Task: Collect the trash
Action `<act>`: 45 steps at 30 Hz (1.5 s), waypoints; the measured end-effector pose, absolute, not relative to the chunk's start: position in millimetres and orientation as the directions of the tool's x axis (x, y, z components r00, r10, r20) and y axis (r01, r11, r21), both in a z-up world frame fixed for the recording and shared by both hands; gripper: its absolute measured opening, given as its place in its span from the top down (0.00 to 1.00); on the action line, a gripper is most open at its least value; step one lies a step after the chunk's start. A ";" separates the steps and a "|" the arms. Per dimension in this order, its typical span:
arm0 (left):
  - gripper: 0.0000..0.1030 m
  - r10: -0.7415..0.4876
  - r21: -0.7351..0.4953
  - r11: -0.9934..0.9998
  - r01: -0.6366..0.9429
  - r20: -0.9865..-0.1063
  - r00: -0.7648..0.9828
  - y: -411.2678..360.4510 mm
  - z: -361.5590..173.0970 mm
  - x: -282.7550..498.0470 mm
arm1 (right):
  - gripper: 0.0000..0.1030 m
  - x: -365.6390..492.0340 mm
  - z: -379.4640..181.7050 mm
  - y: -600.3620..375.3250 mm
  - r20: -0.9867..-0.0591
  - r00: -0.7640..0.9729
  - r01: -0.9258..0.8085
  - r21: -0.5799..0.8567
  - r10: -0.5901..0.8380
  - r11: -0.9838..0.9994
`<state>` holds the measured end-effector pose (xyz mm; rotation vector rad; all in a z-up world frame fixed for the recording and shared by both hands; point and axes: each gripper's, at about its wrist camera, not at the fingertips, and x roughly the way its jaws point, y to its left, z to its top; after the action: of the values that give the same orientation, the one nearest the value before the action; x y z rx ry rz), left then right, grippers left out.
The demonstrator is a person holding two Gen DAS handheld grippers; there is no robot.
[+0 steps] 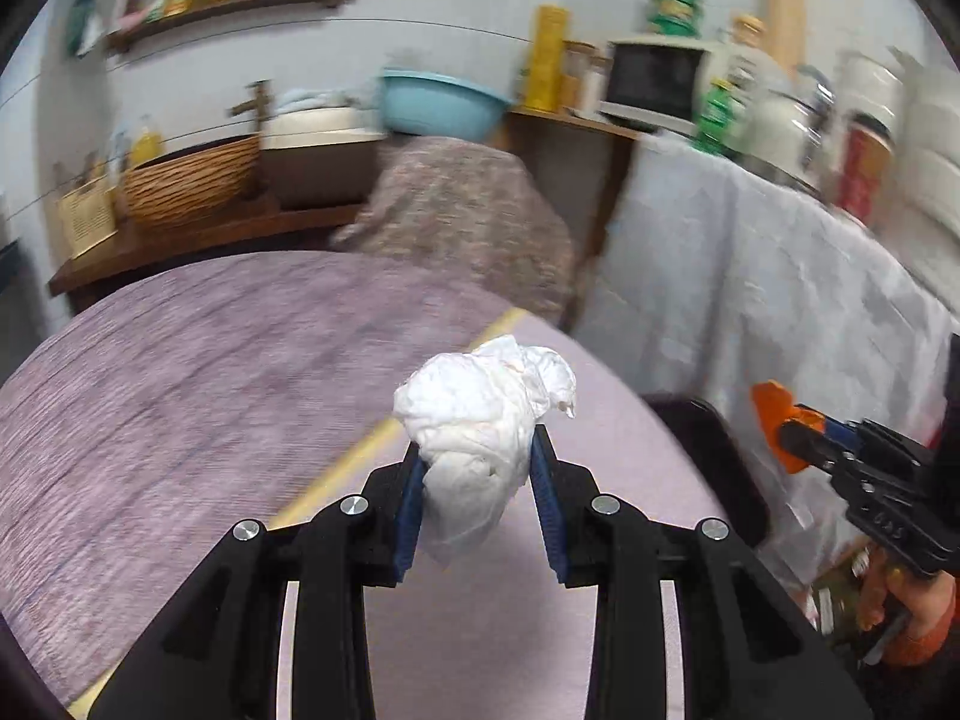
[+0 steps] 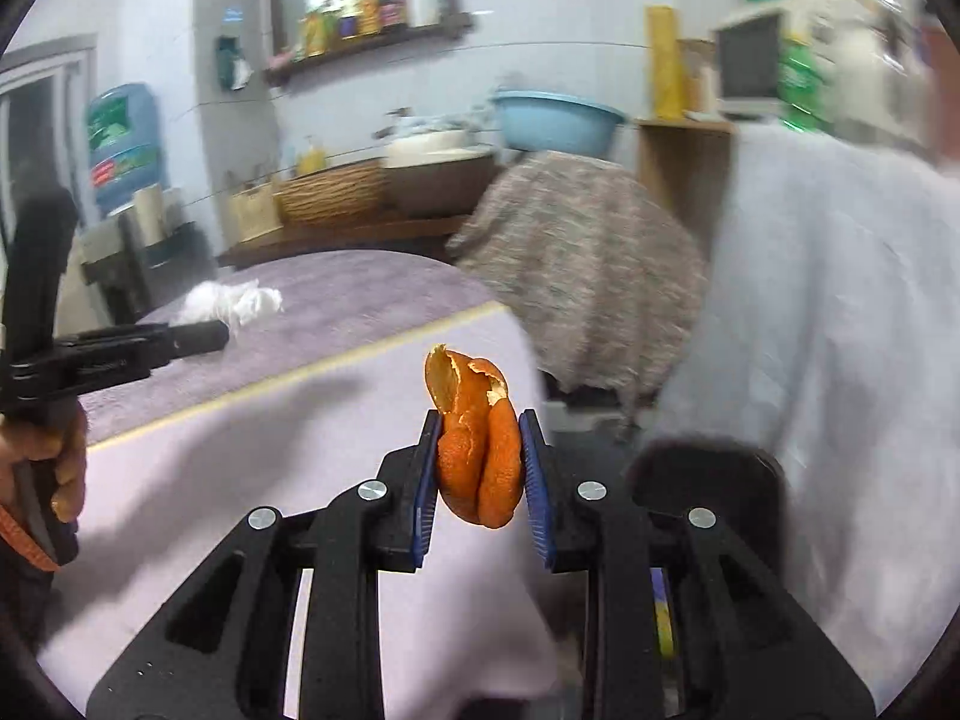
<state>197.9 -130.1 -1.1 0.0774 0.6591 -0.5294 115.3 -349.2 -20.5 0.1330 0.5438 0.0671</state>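
Landmark: the table (image 1: 180,360) under its purple cloth, a yellow stripe running across it.

Left gripper (image 1: 480,480): blue pads clamped on a crumpled white tissue (image 1: 486,420). The wad bulges up and forward past the fingertips and is held above the table's near right part, off the cloth. Seen from the right wrist camera, the same tissue (image 2: 231,300) shows as a white blur at the tip of the left gripper (image 2: 204,333), over the table's far left side.

Right gripper (image 2: 480,468): pads pinched on a piece of orange peel (image 2: 477,450), folded double, its torn pale edge sticking up above the fingertips. The peel hangs above the table's right edge, clear of the surface. From the left wrist camera the peel (image 1: 774,414) sits at the tip of the right gripper (image 1: 798,432), just off the table's right side.

A hand (image 1: 900,600) wraps the right gripper's handle; the other hand (image 2: 54,456) wraps the left one.

A dark rounded object (image 2: 708,492), blurred, lies low beside the table's right edge; what it is cannot be told. Beyond the table stands a blue basin (image 2: 558,120) on a patterned cover, and a wicker basket (image 1: 186,180) on a wooden counter.
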 end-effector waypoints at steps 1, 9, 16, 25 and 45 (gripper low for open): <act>0.68 -0.462 -0.087 0.847 0.525 -0.607 0.646 -146.5 -2.5 191.5 | 0.74 108.3 -25.0 -358.6 -0.515 0.854 -0.003 0.148 0.080 0.989; 0.68 -0.563 -0.079 0.722 0.687 -0.645 0.517 -252.6 -18.2 152.2 | 0.74 61.9 -74.1 -435.7 -0.581 0.810 0.208 0.154 -0.082 0.966; 0.68 -0.549 -0.078 0.676 0.732 -0.716 0.430 -323.3 -47.9 141.0 | 0.74 76.2 -123.0 -478.3 -0.648 0.752 0.295 0.166 -0.121 0.941; 0.68 -0.470 -0.048 0.697 0.716 -0.784 0.405 -368.6 -82.3 156.7 | 0.56 103.8 -169.9 -507.8 -0.696 0.710 0.347 0.210 -0.110 0.914; 0.29 -0.473 -0.004 0.684 0.730 -0.764 0.439 -393.0 -88.7 160.3 | 0.31 46.7 -129.9 -521.1 -0.618 0.746 0.462 0.212 -0.248 0.861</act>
<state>160.3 -393.0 -88.7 0.3516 0.8207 -0.7662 46.7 -521.1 -129.9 0.3675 0.6162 -0.3977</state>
